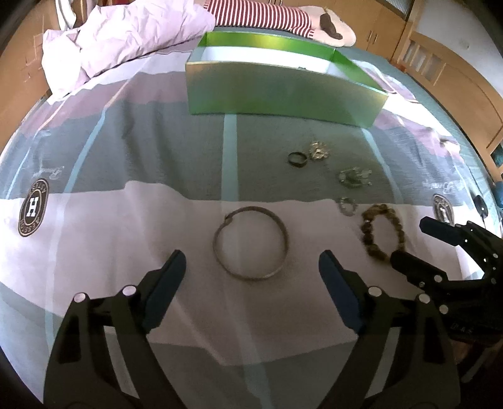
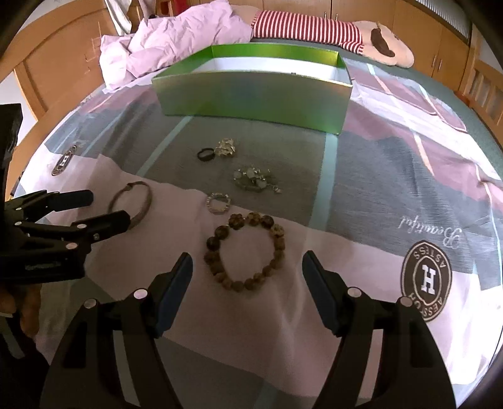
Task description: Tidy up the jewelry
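A thin metal bangle [image 1: 250, 243] lies flat on the bed sheet, just ahead of my open left gripper [image 1: 252, 267], whose blue pads flank its near edge without touching it. A brown beaded bracelet [image 2: 246, 250] lies in front of my open right gripper [image 2: 247, 267], also untouched. Further back lie a small sparkly ring [image 2: 217, 203], a tangle of silver charms [image 2: 255, 180], a dark ring [image 2: 206, 154] and a pale crumpled piece [image 2: 226, 147]. An open green box [image 2: 251, 92] with a white inside stands behind them. The left gripper [image 2: 107, 207] shows beside the bangle [image 2: 132, 201] in the right wrist view.
A crumpled lilac duvet [image 1: 125, 41] and a striped plush toy [image 2: 314, 26] lie at the head of the bed. Wooden cupboards [image 1: 446, 66] line the wall around it. Printed round logos [image 2: 426, 280] mark the sheet.
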Demonstrator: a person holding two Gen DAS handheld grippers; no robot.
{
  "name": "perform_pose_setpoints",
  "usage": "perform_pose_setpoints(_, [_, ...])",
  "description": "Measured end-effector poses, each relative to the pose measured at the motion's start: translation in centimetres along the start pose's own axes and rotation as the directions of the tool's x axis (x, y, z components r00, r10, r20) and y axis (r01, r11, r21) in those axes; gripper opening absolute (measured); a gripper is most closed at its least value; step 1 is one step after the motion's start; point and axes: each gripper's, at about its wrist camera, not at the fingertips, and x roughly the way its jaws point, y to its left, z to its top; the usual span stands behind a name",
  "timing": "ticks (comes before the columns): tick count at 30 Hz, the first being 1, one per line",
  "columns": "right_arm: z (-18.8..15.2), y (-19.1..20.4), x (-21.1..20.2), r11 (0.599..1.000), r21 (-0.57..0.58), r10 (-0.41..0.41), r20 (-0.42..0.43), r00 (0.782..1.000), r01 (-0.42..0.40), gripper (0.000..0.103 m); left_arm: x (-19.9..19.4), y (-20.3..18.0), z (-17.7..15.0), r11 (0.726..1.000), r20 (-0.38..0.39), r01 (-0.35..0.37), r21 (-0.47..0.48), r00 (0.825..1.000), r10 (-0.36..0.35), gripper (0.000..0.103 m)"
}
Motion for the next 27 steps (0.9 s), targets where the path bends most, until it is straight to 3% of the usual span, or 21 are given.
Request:
perform_pose_setpoints(6, [-0.1,-0.2,2.0,1.000,-0.005,-0.003,-0.056,0.998,0.003,0.071,2.1,-0.1,0.1,0.999,-0.025,-0.017,0.035,1.000,0.018,0.080])
perform_pose_setpoints(18, [-0.3,0.2,2.6,1.000,-0.017,-0.023,-0.057,0.998,0.022,0.075,3.2,-0.9,0.7,0.997,-0.015,-0.040,0.069,0.999,0.041,0.082])
perform_pose_setpoints(20, [-0.2,0.1,2.6,1.000,-0.009,-0.025,-0.058,0.998,0.024,0.071,3.3,-0.8,0.8,0.997,-0.013,-0.041,0.069,0.999,0.042,0.077])
perform_pose_setpoints(21, [-0.2,0.1,2.6,1.000,-0.006,-0.024,-0.058,0.998,0.024,0.069,3.2,-0.7,0.9,0.997,-0.007,-0.047,0.066,0.999,0.047,0.070])
perform_pose_setpoints(23, [-0.1,-0.1,2.5,1.000,0.001,-0.024,-0.054,0.998,0.024,0.055,3.0,-0.5,1.0,0.997,-0.004,-0.044,0.056,0.999,0.044,0.058])
perform_pose_setpoints(27, [0.0,-0.4,2.4,1.000,0.008,-0.022,-0.051,0.998,0.023,0.042,3.1,-0.6,1.1,0.997,-0.011,-0.043,0.068,0.999,0.043,0.058])
